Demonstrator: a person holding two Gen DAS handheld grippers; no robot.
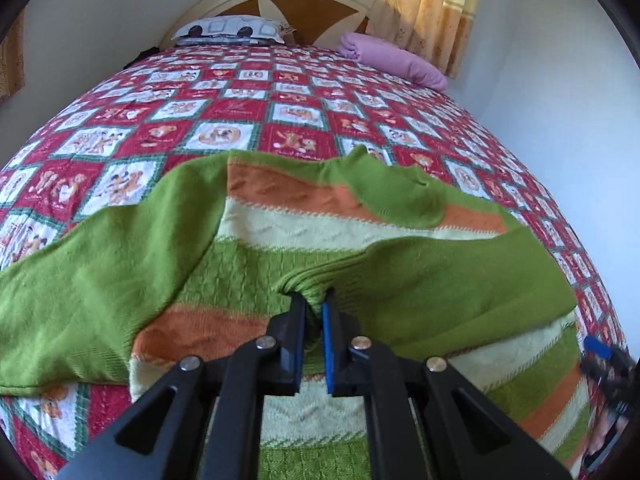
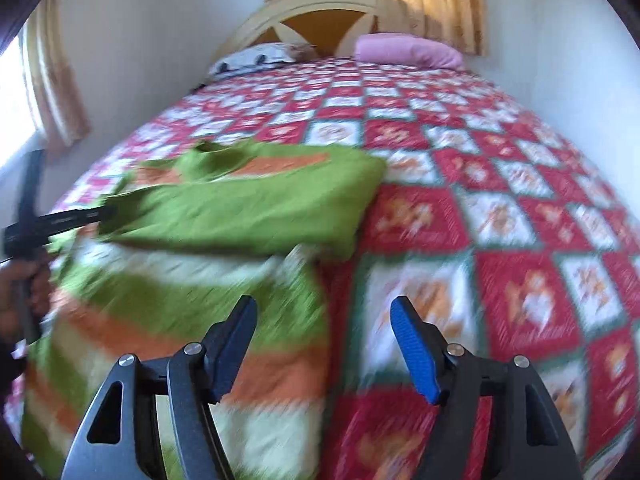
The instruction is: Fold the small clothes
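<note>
Left wrist view: the left gripper (image 1: 314, 300) is clamped on a bunched green fold of the striped sweater (image 1: 280, 224) spread on the bed (image 1: 240, 92). The right gripper (image 2: 324, 312), jaws apart, hovers over the sweater's right edge.

From my right gripper (image 2: 324, 344), jaws apart, the bed (image 2: 500, 208) runs bare quilt from 12 round to 3 o'clock, good passing room. At 9 to 11 the sweater (image 2: 248, 204) lies heaped in folds, with the left gripper (image 2: 60, 224) reaching in over it at 9. Far off at 12, the pink pillow (image 2: 408, 50) and patterned pillow (image 2: 256, 56) sit against the headboard (image 2: 320, 4). On the left view, sweater cloth spreads from 9 to 3; open quilt beyond at 12.
</note>
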